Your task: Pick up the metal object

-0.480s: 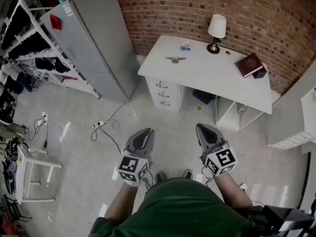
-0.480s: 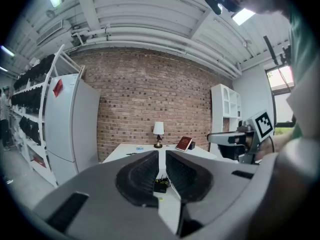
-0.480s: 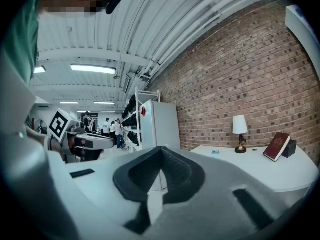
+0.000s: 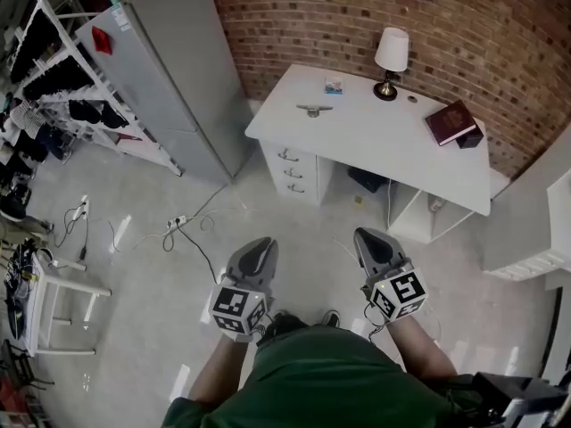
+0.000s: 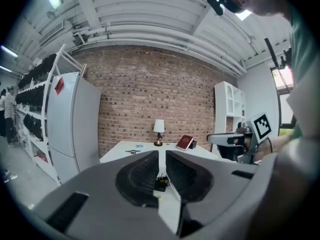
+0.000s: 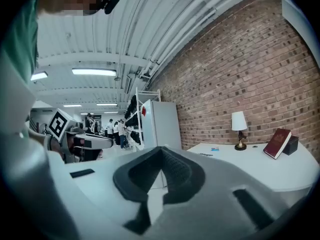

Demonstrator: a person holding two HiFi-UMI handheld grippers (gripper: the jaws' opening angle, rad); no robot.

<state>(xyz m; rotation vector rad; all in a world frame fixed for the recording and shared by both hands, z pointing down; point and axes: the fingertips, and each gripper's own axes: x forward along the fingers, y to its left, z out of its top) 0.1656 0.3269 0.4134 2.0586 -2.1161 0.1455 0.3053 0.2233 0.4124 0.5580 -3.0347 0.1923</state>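
Note:
The metal object (image 4: 314, 109), a small T-shaped piece, lies on the white desk (image 4: 401, 154) near its far left part, well ahead of both grippers. It shows small and distant in the left gripper view (image 5: 132, 152). My left gripper (image 4: 258, 244) hangs over the floor, held about level. Its jaws (image 5: 161, 155) stand a narrow gap apart with nothing between them. My right gripper (image 4: 369, 235) hangs beside it, and its jaws (image 6: 161, 149) meet at the tips, empty.
On the desk stand a lamp (image 4: 391, 56), a dark red book (image 4: 449, 119) and a small blue box (image 4: 335, 85). A grey fridge (image 4: 169, 69) and clothes racks (image 4: 53, 74) stand at the left. Cables (image 4: 178, 230) trail across the floor. A white stand (image 4: 58, 315) is at the near left.
The head view has shifted slightly, so the desk sits a touch further left and up. Both grippers keep much the same pose.

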